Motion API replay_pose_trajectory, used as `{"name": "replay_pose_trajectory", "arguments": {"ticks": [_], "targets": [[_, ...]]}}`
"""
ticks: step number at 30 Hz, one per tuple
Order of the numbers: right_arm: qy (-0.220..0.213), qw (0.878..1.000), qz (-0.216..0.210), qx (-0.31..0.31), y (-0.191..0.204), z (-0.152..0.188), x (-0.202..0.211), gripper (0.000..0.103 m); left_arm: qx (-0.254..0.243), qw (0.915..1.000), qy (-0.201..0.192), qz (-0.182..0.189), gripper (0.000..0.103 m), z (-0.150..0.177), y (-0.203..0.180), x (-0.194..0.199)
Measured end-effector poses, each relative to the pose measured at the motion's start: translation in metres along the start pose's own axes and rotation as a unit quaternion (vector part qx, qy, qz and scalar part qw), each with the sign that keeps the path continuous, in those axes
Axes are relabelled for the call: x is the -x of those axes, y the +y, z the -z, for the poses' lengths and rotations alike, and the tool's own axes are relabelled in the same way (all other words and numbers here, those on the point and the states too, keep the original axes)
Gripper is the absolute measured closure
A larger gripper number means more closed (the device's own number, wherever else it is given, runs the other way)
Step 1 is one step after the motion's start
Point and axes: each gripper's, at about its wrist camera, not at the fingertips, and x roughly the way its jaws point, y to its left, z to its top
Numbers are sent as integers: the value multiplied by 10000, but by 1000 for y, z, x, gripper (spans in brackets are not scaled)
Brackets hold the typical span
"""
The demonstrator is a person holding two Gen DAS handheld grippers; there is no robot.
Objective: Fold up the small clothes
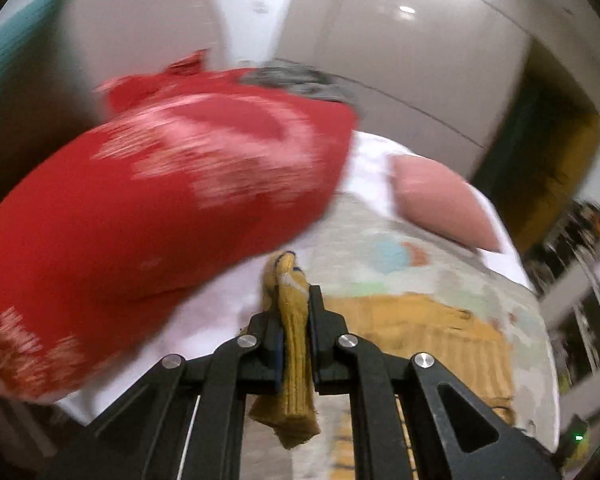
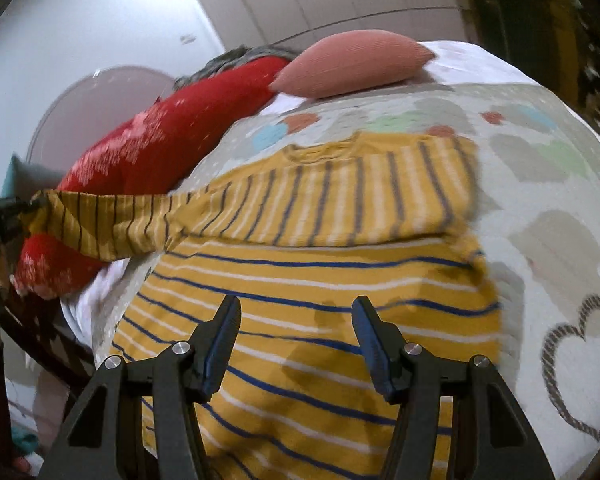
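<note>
A yellow sweater point(image 2: 320, 280) with blue and white stripes lies on the patterned bedspread point(image 2: 540, 208). One sleeve point(image 2: 112, 220) is stretched out to the left. My left gripper point(image 1: 294, 312) is shut on the yellow sleeve cuff point(image 1: 294, 360), which hangs down between the jaws. The left gripper also shows at the left edge of the right wrist view point(image 2: 4, 216), holding the sleeve's end. My right gripper point(image 2: 296, 316) is open and empty, just above the sweater's body.
A big red cushion point(image 1: 160, 200) with a white pattern lies left of the sweater; it also shows in the right wrist view point(image 2: 172, 136). A pink pillow point(image 2: 352, 64) lies at the bed's far end. A grey cloth point(image 1: 296, 80) lies behind the red cushion. White wardrobe doors point(image 1: 380, 40) stand beyond.
</note>
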Motion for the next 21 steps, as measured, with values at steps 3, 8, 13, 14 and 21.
{"name": "replay_pose_trajectory", "arguments": {"ticks": [3, 8, 13, 14, 21], "targets": [[-112, 9994, 22, -320, -28, 5, 14, 40, -380, 9968, 239, 663, 94, -1, -77, -26], [-311, 9955, 160, -877, -75, 17, 37, 40, -980, 9782, 876, 1609, 98, 26, -211, -91], [-435, 9887, 435, -1364, -121, 32, 59, 40, -1548, 9466, 1694, 2263, 98, 95, -335, -164], [-444, 9871, 492, -1459, -130, 35, 63, 40, -1622, 9435, 1769, 2286, 98, 104, -347, -173], [-469, 9823, 631, -1702, -159, 38, 74, 37, -1285, 9322, 2308, 2475, 57, 149, -327, -188]]}}
